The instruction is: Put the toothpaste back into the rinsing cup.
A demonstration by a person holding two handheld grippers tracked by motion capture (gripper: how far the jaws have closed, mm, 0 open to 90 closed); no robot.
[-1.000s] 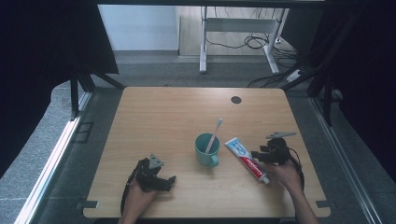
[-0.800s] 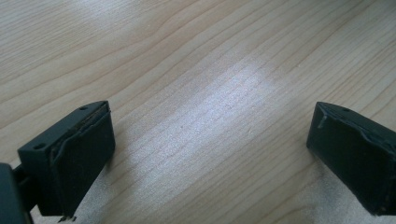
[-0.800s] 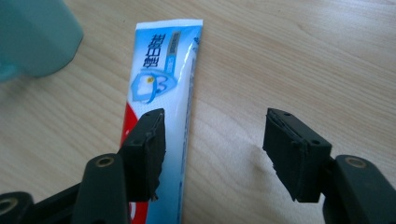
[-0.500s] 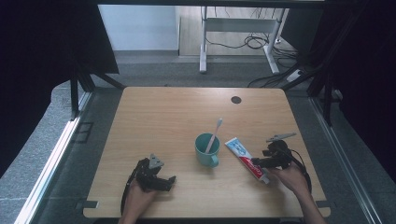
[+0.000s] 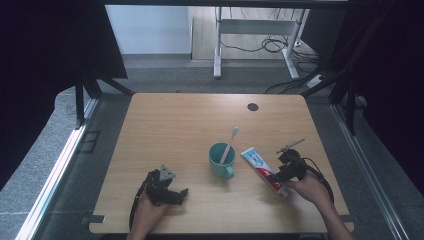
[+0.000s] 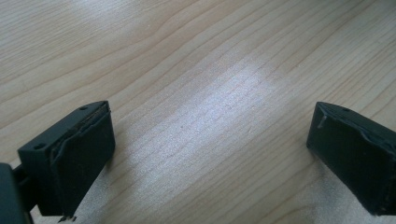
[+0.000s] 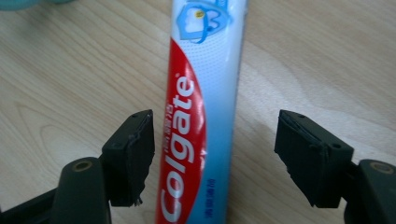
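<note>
One red, white and blue toothpaste tube (image 7: pixel 201 116) flat on wooden tabletop (image 5: pixel 175 130), long axis twelve to six between right tongs (image 7: pixel 215 154), just opened, untouched; left tongs (image 6: pixel 210 154) apart, idle.

Left gripper (image 5: pixel 181 194): black body, grey three-cornered top plate, black trailing cable. Right gripper (image 7: pixel 212 156): black block jaws, round screw holes behind them.

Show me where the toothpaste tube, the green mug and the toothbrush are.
toothpaste tube (image 7: pixel 196 93), right gripper view, red printed band of its body
green mug (image 5: pixel 220 161), high view, its outer wall
toothbrush (image 5: pixel 231 140), high view, its handle above the rim
</note>
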